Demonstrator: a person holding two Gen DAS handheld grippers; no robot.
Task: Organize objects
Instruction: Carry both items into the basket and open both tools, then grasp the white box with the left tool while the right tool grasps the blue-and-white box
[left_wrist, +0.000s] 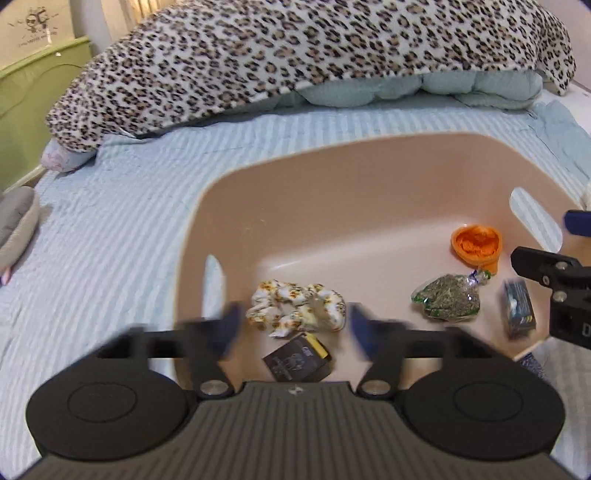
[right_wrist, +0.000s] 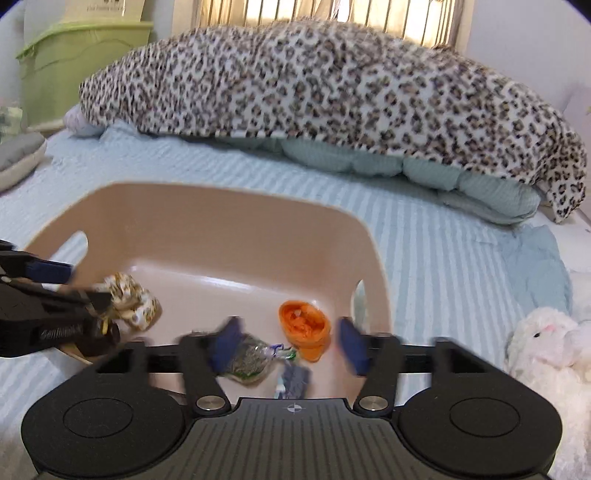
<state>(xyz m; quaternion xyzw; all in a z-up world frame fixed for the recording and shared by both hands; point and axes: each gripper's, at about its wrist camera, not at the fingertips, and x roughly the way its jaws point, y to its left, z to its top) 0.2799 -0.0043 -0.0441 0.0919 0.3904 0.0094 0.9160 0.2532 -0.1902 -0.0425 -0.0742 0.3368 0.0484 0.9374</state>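
A beige plastic basin (left_wrist: 332, 177) (right_wrist: 229, 206) sits on the bed. Inside lie a floral scrunchie (left_wrist: 299, 308) (right_wrist: 131, 301), a black and yellow box (left_wrist: 297, 360), an orange pouch (left_wrist: 476, 245) (right_wrist: 304, 326), a clear bag of green herbs (left_wrist: 447, 299) (right_wrist: 247, 360) and a small blue packet (left_wrist: 519, 308) (right_wrist: 293, 380). My left gripper (left_wrist: 293, 326) is open over the scrunchie and box, holding nothing. My right gripper (right_wrist: 288, 343) is open above the herb bag and orange pouch, empty; it also shows at the right edge of the left wrist view (left_wrist: 554, 273).
A leopard-print blanket (left_wrist: 295, 55) (right_wrist: 332, 92) over a pale blue duvet (right_wrist: 424, 170) lies behind the basin. A white plush bunny (right_wrist: 546, 343) lies to the right. A grey cushion (left_wrist: 14, 225) lies left. A green headboard (right_wrist: 74, 55) stands at the back left.
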